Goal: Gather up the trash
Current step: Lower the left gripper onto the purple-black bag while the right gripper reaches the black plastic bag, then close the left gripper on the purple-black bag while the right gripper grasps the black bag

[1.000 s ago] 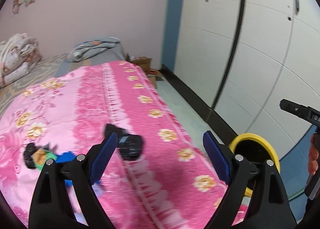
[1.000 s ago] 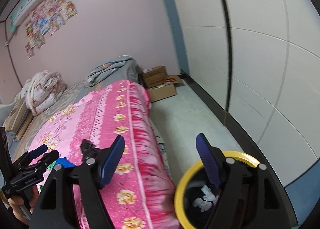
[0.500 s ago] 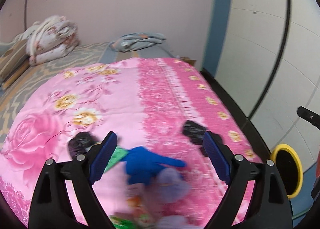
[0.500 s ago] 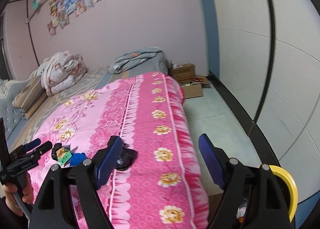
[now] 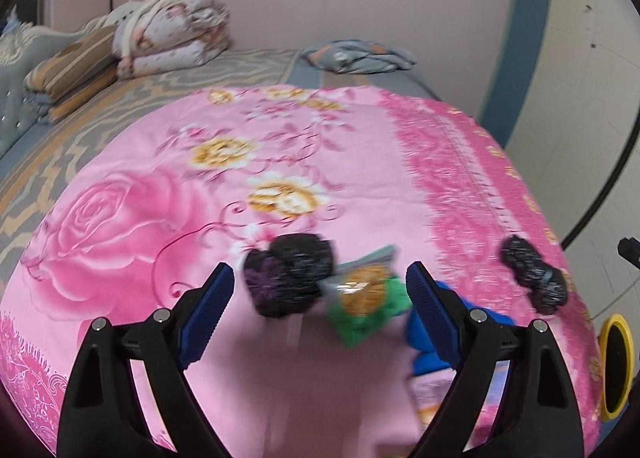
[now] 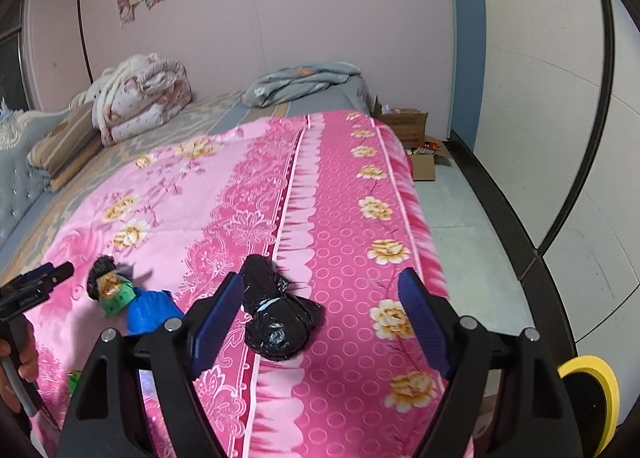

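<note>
Both claws are swinging away from the yellow-rimmed bin [image 6: 592, 398] and back over the bed [image 6: 360, 217], compared with a second ago when the bin sat right under them. Left claw [image 5: 320, 298] is standing wide, empty, now framing a crumpled black bag [image 5: 290, 278] and a green snack packet [image 5: 364, 298]; neither pad is touching them. Right claw [image 6: 320, 306] is also wide and empty, its jaws having just been opening a little more, and a second knotted black bag [image 6: 276, 318] is lying between them, untouched.

Meaning: a drop-off looks done, and both hands are lining up for the next pickups, one item each. More trash is still waiting, so the job is partway.

Materials: black bags are thin glossy plastic, scrunched into lumpy balls, soft and easy to pinch. Packet is flat crinkly foil with an orange print. Blue plastic scrap [image 6: 150, 310] is lying just beside the packet, wrinkled and limp. Pink flowered blanket [image 5: 160, 217] underneath is soft and smooth, so pads could snag fabric along with the trash. Left view is blurred, so edges are uncertain.
</note>
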{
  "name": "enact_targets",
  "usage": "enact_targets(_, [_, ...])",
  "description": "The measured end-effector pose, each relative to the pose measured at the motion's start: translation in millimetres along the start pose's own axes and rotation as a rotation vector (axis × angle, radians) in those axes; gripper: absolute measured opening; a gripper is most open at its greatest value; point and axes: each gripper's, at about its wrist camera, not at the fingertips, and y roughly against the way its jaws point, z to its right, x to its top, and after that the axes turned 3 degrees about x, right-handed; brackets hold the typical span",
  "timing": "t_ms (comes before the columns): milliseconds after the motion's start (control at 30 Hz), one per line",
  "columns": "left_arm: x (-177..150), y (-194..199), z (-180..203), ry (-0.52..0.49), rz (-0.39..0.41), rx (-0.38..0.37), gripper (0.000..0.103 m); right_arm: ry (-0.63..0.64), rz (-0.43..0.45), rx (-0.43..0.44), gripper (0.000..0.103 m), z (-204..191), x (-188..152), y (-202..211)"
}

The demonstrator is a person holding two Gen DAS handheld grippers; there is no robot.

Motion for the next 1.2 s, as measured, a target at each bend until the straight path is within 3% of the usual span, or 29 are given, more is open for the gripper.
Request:
enact_targets(300, [-3.2,-39.8,-35.5,0.050,-0.035,0.044,0.084,0.058,-0.070,-0.011,0.076,-14.7,-7.0,-54.8])
enact_targets(600, [-7.3,-74.6,-35.6,0.016,-0.070,0.042,0.082,0.111,-0.125,-0.019,0.073,-22.9,-16.9,-93.7])
enact_targets(933, [-11.2,-93.0,-16.9,-0.051,-0.077,-0.023,0.054,0.153,-0.136,-0.003,0.052,-30.6,-22.6,-106.4])
enact_targets(1200, [-11.6,-90.8,-22.2,-0.028,-0.068,-0.042,0.045,0.229,-0.147,0.015,0.043,-46.4,-33.3,-105.9])
